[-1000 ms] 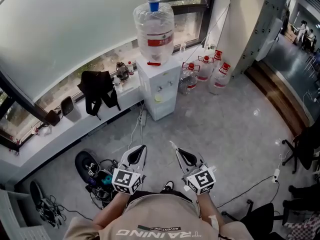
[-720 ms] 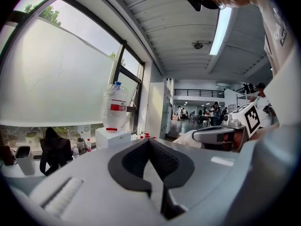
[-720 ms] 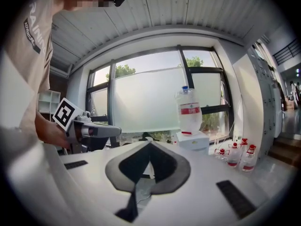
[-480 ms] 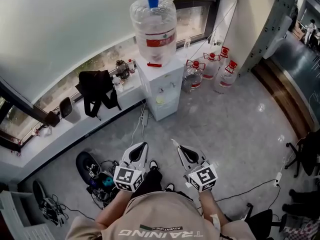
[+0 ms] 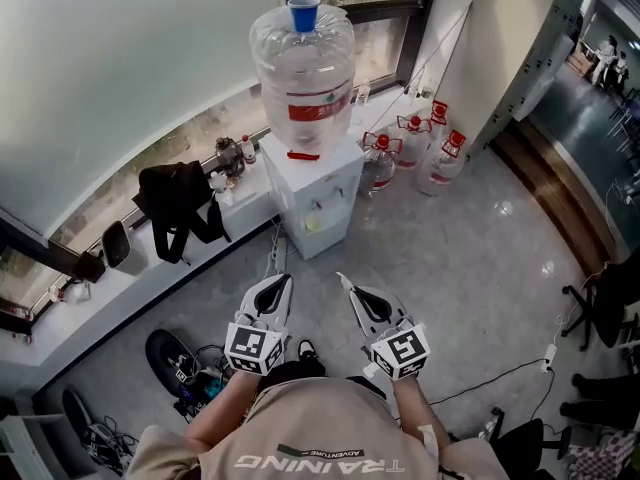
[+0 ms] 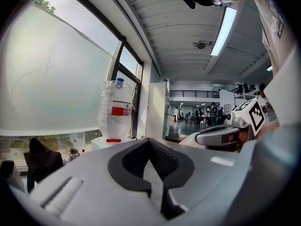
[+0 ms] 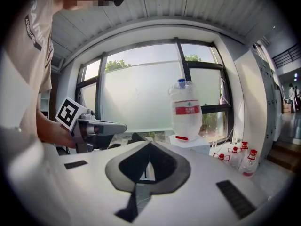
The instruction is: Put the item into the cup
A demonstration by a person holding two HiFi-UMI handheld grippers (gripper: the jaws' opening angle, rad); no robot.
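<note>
Window-side water dispenser (image 5: 318, 196), blue cup (image 5: 303, 14) atop its bottle, stands ahead of the fingers. Left gripper (image 5: 280, 281) and right gripper (image 5: 346, 281) fingers are together, empty.

Right claw (image 7: 148, 143), jaws together, apparently empty

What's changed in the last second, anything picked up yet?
The person has walked closer to the water dispenser; it and the blue cup on its bottle look bigger in the head view. Nothing taken or released: the left tongs and right tongs stay shut, empty, held out front.
</note>
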